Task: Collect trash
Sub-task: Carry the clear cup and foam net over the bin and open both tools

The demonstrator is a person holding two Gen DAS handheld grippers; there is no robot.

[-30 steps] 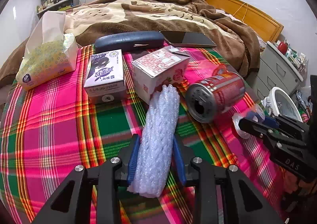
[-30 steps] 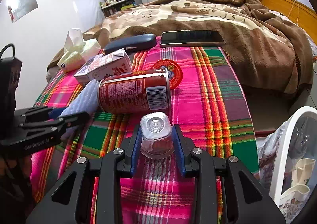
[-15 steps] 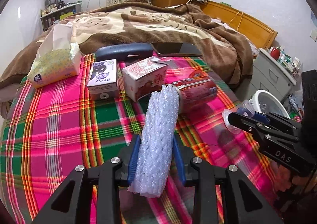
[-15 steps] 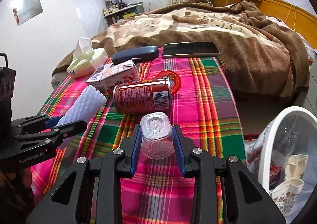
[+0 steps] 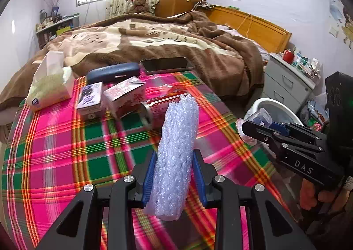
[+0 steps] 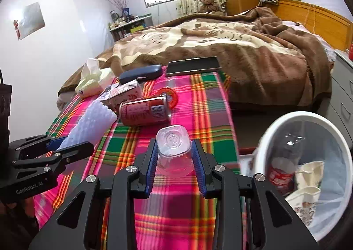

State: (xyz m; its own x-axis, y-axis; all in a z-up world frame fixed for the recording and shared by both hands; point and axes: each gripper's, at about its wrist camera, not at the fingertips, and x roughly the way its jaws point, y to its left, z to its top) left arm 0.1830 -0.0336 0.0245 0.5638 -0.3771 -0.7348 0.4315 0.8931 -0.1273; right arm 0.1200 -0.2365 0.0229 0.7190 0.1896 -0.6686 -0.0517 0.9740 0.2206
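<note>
One bed [image 6: 231, 46] fills the room, under one brown blanket [image 5: 154, 44] and, at its near end, one plaid cloth [image 5: 55, 150]. One white bin [image 6: 275, 122] stands on the floor beside the bed, with a bottle and paper bags inside.

On the cloth lie one tissue pack [image 5: 48, 86], one dark case [image 5: 112, 72] and one phone [image 5: 166, 65], the last two side by side at the cloth's far edge. Nearer are two cartons [image 5: 90, 99], just beside each other, then one red can [image 6: 144, 113] on its side, with one round red lid [image 6: 171, 95] behind it.

There are two tongs. The left tongs [image 5: 174, 178] are clamped on one roll of white foam wrap [image 5: 178, 152], held up over the cloth and pointing away. The right tongs [image 6: 174, 159] are clamped on one clear plastic cup [image 6: 174, 148], its base facing away, held over the cloth's edge near the bin.

In the left view the right tool reads "DAS"; in the right view the left tool reads "GenRobot.AI". Print on the can and cartons is too small to read.
</note>
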